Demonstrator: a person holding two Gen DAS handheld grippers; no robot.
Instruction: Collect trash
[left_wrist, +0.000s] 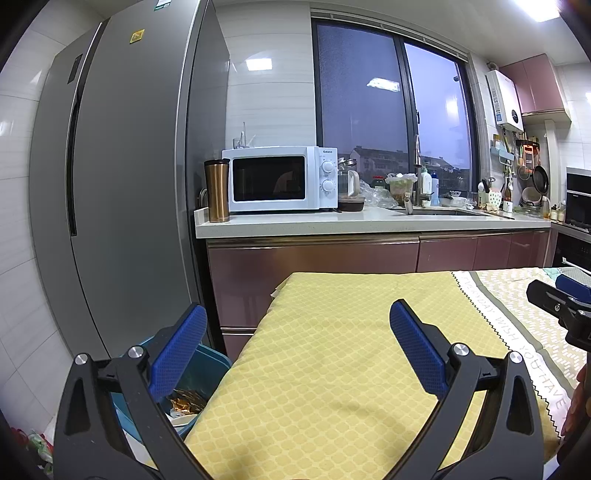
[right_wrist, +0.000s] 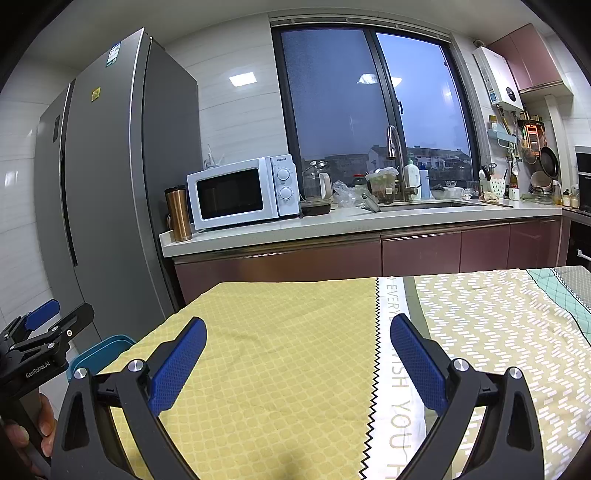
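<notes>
- The crinkly gold and brown wrapper trash (left_wrist: 186, 400) lies inside the blue plastic bin (left_wrist: 207, 363), beside the yellow checked table cloth (left_wrist: 332, 369).
- The left gripper (left_wrist: 298, 350) is spread wide, holding nothing.
- The right gripper (right_wrist: 298, 363) is spread wide too, holding nothing.

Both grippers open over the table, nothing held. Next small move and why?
Probably pan both cameras to look for more trash, though that's a guess. The left gripper and right gripper are open and hold nothing, the yellow tablecloth shows no litter in either view, and the teal bin beside the table's left edge already holds wrappers.
</notes>
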